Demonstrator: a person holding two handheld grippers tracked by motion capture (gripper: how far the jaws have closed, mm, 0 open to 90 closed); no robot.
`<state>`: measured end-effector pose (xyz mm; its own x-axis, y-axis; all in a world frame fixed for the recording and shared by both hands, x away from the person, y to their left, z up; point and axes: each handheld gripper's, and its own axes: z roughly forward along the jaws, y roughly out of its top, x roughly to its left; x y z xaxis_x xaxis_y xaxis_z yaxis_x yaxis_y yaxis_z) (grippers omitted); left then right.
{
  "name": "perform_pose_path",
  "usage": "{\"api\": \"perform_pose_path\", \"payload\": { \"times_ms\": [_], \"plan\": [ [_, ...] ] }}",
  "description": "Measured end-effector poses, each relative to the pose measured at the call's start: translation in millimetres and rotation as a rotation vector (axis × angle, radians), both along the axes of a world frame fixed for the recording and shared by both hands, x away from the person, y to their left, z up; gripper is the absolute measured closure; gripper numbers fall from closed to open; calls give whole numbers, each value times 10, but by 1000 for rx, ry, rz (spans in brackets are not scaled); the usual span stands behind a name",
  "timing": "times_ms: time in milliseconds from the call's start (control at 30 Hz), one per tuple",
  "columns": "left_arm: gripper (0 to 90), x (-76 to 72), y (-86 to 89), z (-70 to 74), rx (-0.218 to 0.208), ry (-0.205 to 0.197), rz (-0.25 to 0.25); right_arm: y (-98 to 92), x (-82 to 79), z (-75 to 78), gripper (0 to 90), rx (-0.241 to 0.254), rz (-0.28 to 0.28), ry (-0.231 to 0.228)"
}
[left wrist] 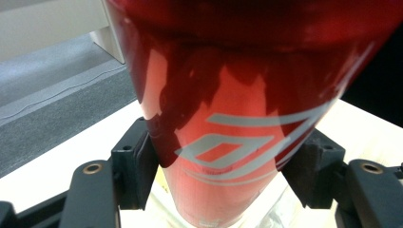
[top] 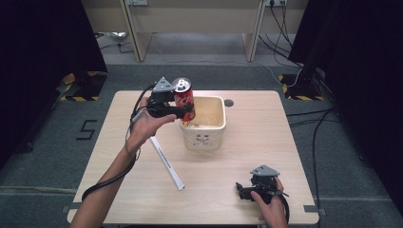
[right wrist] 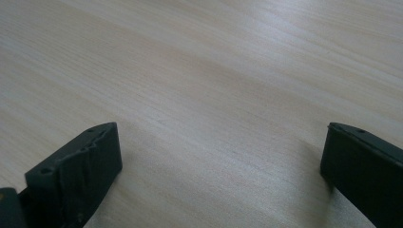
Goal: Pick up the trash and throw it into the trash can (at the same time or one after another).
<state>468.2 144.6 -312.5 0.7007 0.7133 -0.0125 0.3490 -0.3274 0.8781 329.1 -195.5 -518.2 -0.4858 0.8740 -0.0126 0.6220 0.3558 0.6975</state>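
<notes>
The red can (top: pixel 184 99) is off the table, held upright at the left rim of the cream tub (top: pixel 212 129), its silver top facing up and its lower end at the tub's edge. In the left gripper view the can (left wrist: pixel 237 118) stands between the two black jaws, both pads pressed against its sides, a grey emblem printed on its red wall. So the left gripper (top: pixel 178 110) is clenched on the can, carried by the person's left hand (top: pixel 147 124), whose forearm comes in from the lower left.

The tub sits near the middle of the wooden table (top: pixel 247 156). A long white stick (top: pixel 167 162) lies flat on the table to the tub's left, slanting toward the near edge, well apart from the can.

The right gripper (top: pixel 244 189) rests low at the near right of the table in the person's right hand (top: pixel 272 208). In the right gripper view its jaws stand wide apart with bare wood between them, grasping nothing.
</notes>
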Motion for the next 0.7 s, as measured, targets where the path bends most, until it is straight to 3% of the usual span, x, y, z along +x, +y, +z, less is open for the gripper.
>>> {"api": "perform_pose_path", "payload": {
  "times_ms": [700],
  "plan": [
    [340, 284, -244, -197, 13, 43, 12, 1, -1, 0, 3, -2, 4, 0]
  ]
}}
